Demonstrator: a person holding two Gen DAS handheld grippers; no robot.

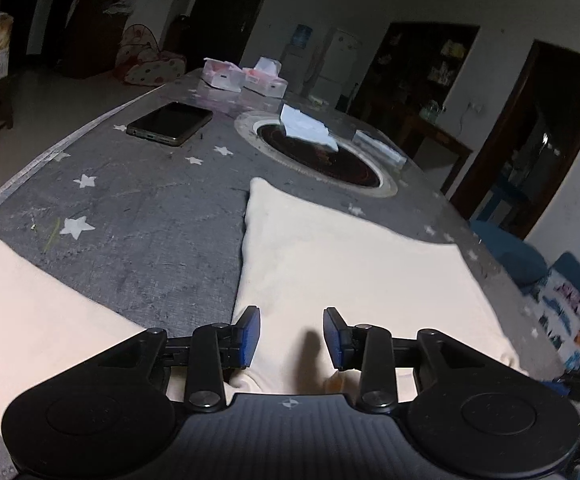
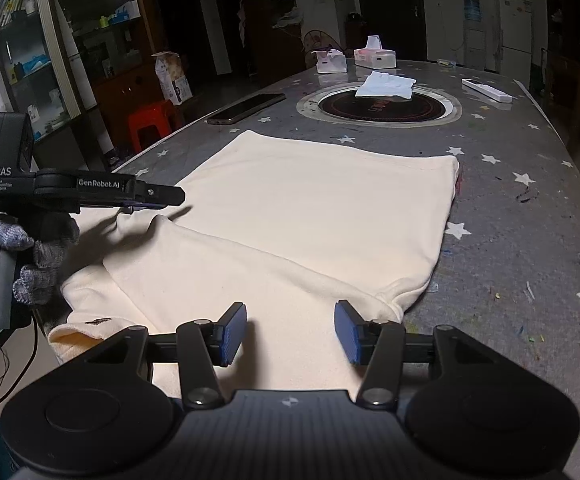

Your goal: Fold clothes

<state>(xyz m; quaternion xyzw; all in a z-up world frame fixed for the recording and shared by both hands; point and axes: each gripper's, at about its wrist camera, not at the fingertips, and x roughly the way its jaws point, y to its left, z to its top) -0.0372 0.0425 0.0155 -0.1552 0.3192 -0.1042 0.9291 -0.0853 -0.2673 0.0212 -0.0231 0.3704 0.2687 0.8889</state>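
A cream shirt [image 2: 309, 208] lies flat on the grey star-patterned table cover [image 2: 521, 216], its right sleeve folded in over the body. In the left wrist view the shirt [image 1: 349, 264] fills the lower middle, and its other sleeve [image 1: 30, 304] lies spread at the left. My left gripper [image 1: 291, 336] is open and empty just above the shirt's near edge; it also shows from the side in the right wrist view [image 2: 170, 196]. My right gripper [image 2: 290, 332] is open and empty over the shirt's near right part.
A phone [image 1: 170, 123] lies on the table's left. A round dark cooktop [image 1: 321, 152] with a white tissue [image 1: 307, 124] sits mid-table. Tissue boxes [image 2: 373, 58] stand at the far end, a white remote [image 2: 487, 90] at the right. A red stool [image 2: 152, 120] stands left of the table.
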